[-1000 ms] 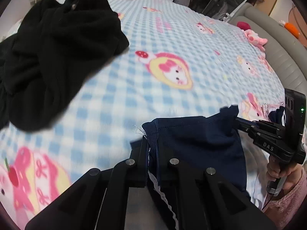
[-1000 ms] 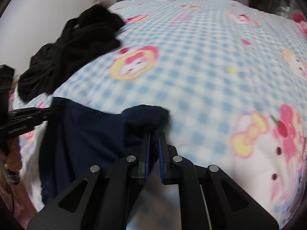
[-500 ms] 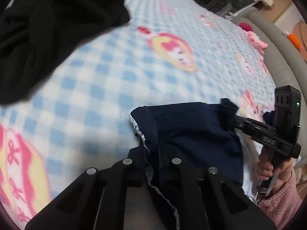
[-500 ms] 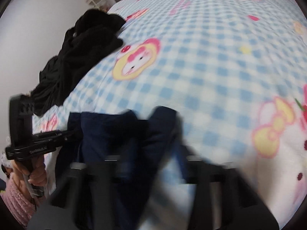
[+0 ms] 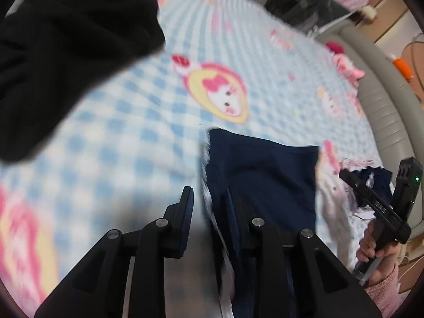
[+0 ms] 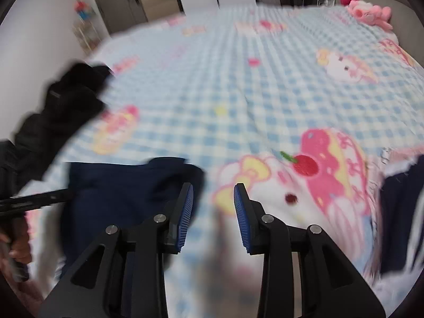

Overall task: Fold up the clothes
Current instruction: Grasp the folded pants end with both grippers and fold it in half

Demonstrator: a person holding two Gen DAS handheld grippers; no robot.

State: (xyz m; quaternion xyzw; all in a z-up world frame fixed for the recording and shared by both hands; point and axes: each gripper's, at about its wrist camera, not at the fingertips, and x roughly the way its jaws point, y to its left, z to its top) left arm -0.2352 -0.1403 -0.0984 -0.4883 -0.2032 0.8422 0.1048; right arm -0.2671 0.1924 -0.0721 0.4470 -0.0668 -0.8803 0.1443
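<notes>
A navy garment (image 5: 262, 169) lies flat on the blue checked bed cover (image 5: 127, 122). My left gripper (image 5: 209, 198) is open; the garment's left edge runs between and under its jaws. In the right wrist view the navy garment (image 6: 119, 193) lies at lower left. My right gripper (image 6: 213, 198) is open and empty, just right of the garment's corner, above a cartoon print. The right gripper (image 5: 376, 201) also shows in the left wrist view, off the garment's right side. Both views are motion-blurred.
A pile of black clothes (image 5: 66, 53) lies at the upper left of the bed. More navy and white clothes (image 6: 397, 212) lie at the right edge. A pink plush toy (image 6: 371, 10) sits at the far side by a grey padded bed frame (image 5: 384, 100).
Both grippers opened and let go of the navy garment, which now lies flat on the bed. The right gripper has moved off to the right of it.
</notes>
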